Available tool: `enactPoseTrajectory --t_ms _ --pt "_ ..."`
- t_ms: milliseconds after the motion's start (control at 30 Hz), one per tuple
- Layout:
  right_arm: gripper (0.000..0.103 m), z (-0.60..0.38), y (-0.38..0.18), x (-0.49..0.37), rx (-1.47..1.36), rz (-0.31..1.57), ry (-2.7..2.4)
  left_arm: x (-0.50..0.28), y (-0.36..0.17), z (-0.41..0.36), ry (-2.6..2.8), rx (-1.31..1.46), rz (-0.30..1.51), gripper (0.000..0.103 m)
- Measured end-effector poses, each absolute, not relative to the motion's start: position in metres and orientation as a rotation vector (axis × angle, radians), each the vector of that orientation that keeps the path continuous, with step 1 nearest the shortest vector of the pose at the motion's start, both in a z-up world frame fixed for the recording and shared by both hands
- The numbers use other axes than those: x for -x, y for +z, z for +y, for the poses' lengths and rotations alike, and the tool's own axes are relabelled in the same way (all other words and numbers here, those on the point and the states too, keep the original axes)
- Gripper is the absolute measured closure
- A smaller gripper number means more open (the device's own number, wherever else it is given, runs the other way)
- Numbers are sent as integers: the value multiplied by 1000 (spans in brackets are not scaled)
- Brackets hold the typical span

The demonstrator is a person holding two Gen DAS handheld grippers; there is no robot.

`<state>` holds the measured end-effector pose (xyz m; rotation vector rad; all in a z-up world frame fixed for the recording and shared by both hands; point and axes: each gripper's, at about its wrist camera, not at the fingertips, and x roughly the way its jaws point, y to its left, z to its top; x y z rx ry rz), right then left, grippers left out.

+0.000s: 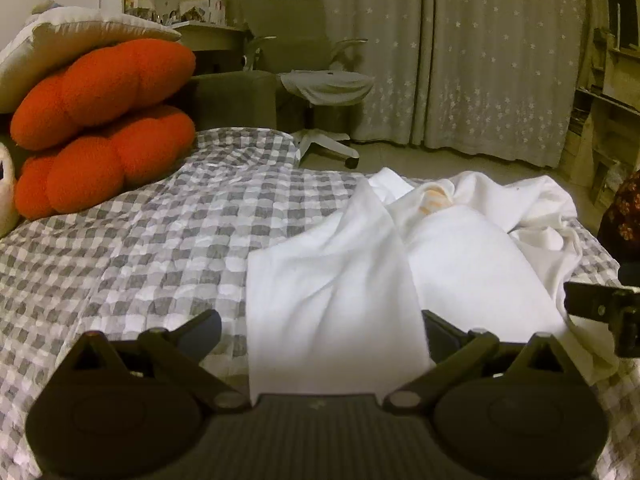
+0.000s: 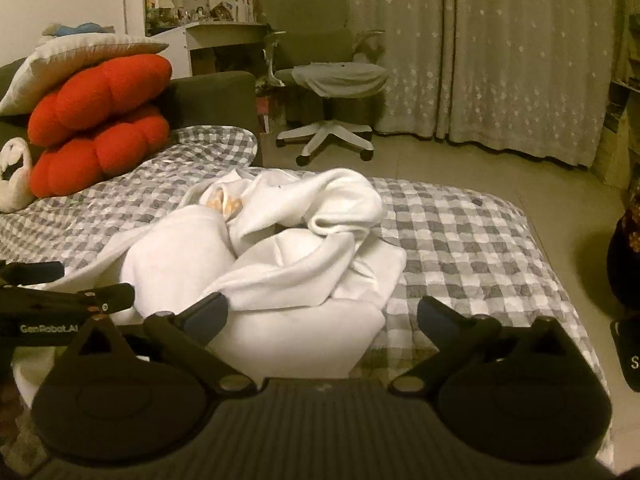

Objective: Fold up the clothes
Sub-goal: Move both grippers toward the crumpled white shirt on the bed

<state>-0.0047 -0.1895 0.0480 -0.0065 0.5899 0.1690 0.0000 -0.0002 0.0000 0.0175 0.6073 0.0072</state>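
Note:
A crumpled white garment (image 1: 420, 256) with a small orange print lies on the grey-and-white checked bed cover (image 1: 140, 240). My left gripper (image 1: 322, 330) hovers open over the garment's near left edge, cloth showing between its wide-spread fingers but not pinched. In the right wrist view the same white garment (image 2: 272, 256) is bunched in a heap, and my right gripper (image 2: 322, 314) stands open above its near right corner, pads apart from the cloth. The left gripper's fingers (image 2: 60, 296) show at that view's left edge; the right gripper's finger (image 1: 600, 308) shows at the left view's right edge.
Two red puffy cushions (image 1: 104, 128) under a pale pillow (image 1: 80, 40) sit at the bed's far left, beside a white plush toy (image 2: 16, 176). Beyond the bed stand a grey office chair (image 2: 328, 80) and star-patterned curtains (image 2: 500, 60). A dark slipper (image 2: 628, 348) lies on the floor, right.

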Motion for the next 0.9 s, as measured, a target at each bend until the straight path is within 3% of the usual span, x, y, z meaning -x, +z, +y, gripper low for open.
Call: enactPoseTrajectory --t_ms 900 --pt "0 -180 33 -2 17 638 115 -4 -8 1 56 -16 635 0"
